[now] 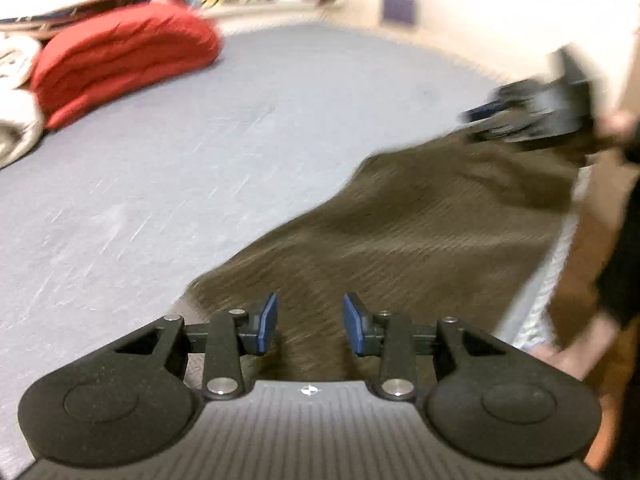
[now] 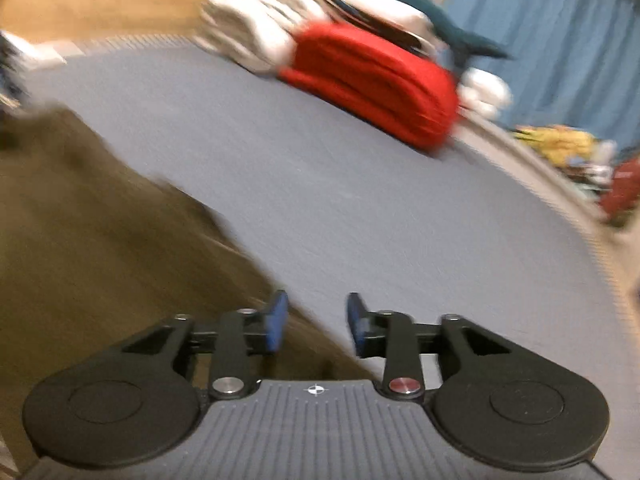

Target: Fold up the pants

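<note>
Fingers (image 1: 267, 322) of the left gripper (image 1: 310, 322) parted, blue pads apart, nothing pinched, only brown cloth lying beneath the gap. Fingers (image 2: 278, 320) of the right gripper (image 2: 316, 322) likewise apart and empty, hovering over the pants' edge where cloth meets sheet; seen also from the left wrist as a dark blur (image 1: 532, 100) at the far end of the garment, jaws unreadable there.

Pants (image 1: 400, 232), brown, ribbed or corduroy by the look, spread long along the near edge of the bed, running from under the left gripper toward the right one. Soft and limp, judging by the rumpled outline: no stiffness to hold a shape, likely to sag and drag if lifted at one point only. Fairly thick cloth, so probably some weight and good friction, not slippery. Best bet: pinch at two ends together, waistband corners or hems, a full layer between the pads, and carry one end over the other. Which end is waist and which hem, impossible to tell through the blur.

Bed (image 1: 200, 140) under a grey-blue sheet, flat and bare across the middle. Red folded blanket (image 1: 120, 60) toward the far side, white bedding (image 1: 16, 128) heaped just beside it. Wooden floor (image 1: 576, 248) past the near edge, cream wall beyond the far corner, blue curtain (image 2: 560, 40) in the right wrist view.
</note>
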Demonstrator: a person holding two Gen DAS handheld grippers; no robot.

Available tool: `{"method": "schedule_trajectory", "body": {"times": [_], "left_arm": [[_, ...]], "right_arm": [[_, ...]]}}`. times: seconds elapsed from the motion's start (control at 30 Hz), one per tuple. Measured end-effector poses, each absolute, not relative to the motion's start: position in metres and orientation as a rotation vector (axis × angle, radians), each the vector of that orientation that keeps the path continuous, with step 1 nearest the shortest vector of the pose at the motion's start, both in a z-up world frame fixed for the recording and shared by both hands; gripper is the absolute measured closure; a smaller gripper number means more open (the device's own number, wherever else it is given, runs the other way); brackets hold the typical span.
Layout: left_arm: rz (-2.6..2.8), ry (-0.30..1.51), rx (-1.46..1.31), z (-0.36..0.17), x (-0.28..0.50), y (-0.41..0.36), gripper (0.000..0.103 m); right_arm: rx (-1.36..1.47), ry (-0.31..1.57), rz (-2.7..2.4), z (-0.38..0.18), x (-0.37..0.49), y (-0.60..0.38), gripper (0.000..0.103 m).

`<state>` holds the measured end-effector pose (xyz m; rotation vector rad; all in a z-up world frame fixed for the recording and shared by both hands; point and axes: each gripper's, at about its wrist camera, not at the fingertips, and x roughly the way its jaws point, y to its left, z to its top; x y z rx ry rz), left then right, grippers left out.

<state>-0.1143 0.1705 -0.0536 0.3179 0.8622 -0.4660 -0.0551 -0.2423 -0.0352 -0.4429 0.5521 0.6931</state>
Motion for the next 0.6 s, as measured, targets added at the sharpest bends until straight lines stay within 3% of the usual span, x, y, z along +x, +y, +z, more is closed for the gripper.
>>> {"method": "schedule_trajectory", "body": {"times": [0.07,0.23,0.37,0.5,0.6], "left_arm": [[-0.391,1.007,0.477,-0.083,-0.115,0.175,0.072],[-0.396,1.016,0.519,-0.079,-0.135,0.179,0.072],[-0.394,1.026,0.566,-0.07,-0.137,0.162,0.072],[-0.463,0.897,0.526,-0.046,-0.143,0.148,0.071],[-0.529,0.756,0.433,-0.022,-0.134,0.124,0.06]], "right_arm": [[-0.424,0.56,0.835,-0.035,-0.079,-0.214,0.063],[-0.429,0.608,1.045,-0.044,-0.122,-0.17,0.059],[-0.612,0.658,1.02,-0.08,-0.138,-0.142,0.06],[-0.563,0.666,0.983,-0.081,-0.141,-0.139,0.062],[-0.583,0.64,0.972,-0.081,-0.155,-0.14,0.062]]}}
